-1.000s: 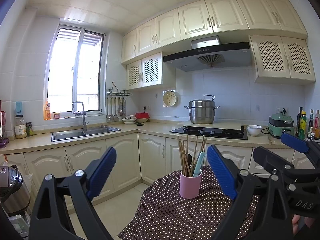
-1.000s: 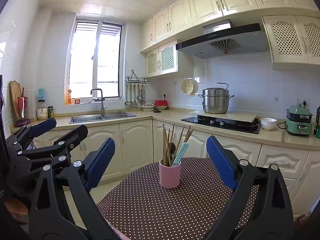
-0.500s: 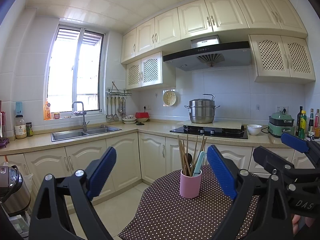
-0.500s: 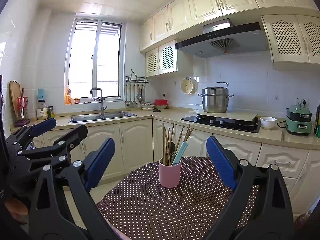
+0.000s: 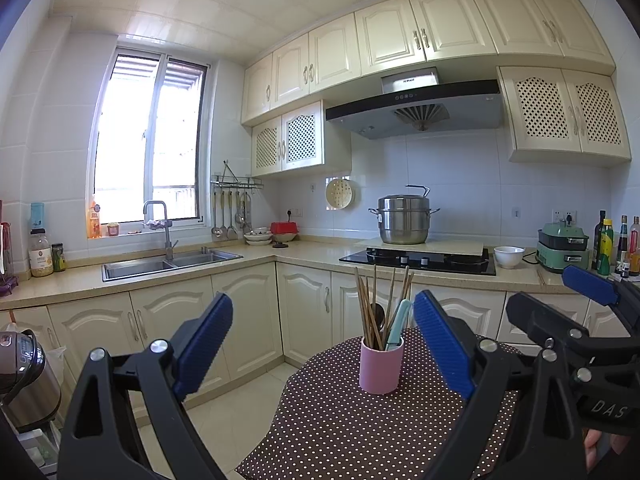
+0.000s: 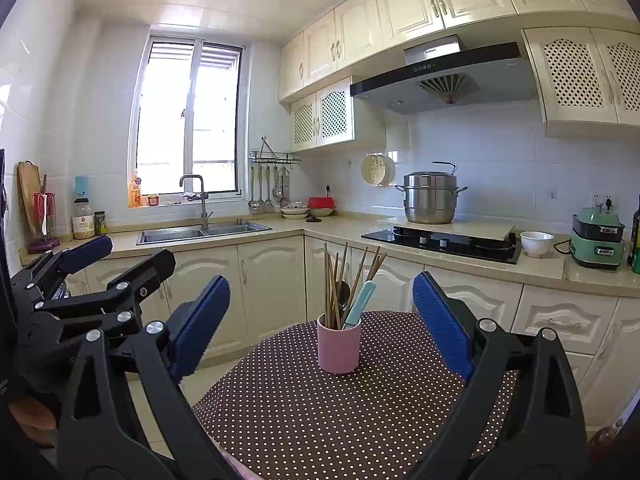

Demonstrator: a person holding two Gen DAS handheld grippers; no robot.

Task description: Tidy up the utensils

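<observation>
The left gripper (image 5: pixel 323 344) is spread wide with nothing between its blue pads (image 5: pixel 204 344). Ahead of it and a little right of centre, a pink cup (image 5: pixel 380 366) stands upright on a dotted cloth (image 5: pixel 340 432) — it is well apart from the fingertips. In the cup are wooden chopsticks (image 5: pixel 374 304), fanned out, and a pale green handle (image 5: pixel 399 322) leaning right.

The right gripper (image 6: pixel 321 322) is also wide open and empty. From its camera the cup (image 6: pixel 339 346) sits straight ahead, between the two pads but farther out, not touching either. The left gripper shows at this view's left edge (image 6: pixel 86 272), beside the right one.

Beyond the cloth, past both grippers, runs a counter (image 6: pixel 344 230) with a sink (image 6: pixel 200 233) and a steel pot (image 6: pixel 430 196).
</observation>
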